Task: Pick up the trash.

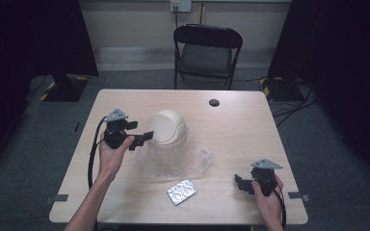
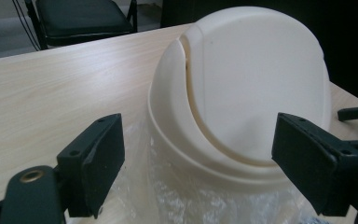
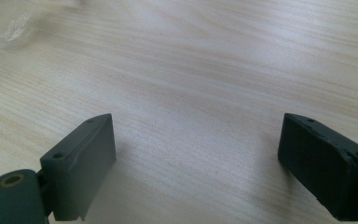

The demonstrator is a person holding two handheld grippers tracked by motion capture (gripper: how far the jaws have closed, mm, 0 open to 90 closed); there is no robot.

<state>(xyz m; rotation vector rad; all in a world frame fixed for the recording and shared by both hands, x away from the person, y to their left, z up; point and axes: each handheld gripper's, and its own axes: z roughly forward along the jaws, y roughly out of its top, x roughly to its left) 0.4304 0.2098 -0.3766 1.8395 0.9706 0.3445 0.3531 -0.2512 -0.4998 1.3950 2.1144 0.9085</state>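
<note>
The pale wooden surface (image 1: 231, 130) carries everything, with a black folding chair (image 1: 207, 53) standing beyond its far edge. Near its middle sits a cream domed bin lid (image 1: 167, 127) with a swing flap, resting on a crumpled clear plastic bag (image 1: 173, 161) that spreads toward the person. The left gripper (image 1: 142, 137) is just beside the lid's left side; in the left gripper view its fingers (image 2: 98, 158) stand wide apart either side of the lid (image 2: 242, 93), gripping nothing. The right gripper (image 1: 241, 183) sits well apart near the right front corner, fingers (image 3: 81, 158) spread wide over bare wood, empty. A small silver foil packet (image 1: 181, 191) lies in front of the bag
</note>
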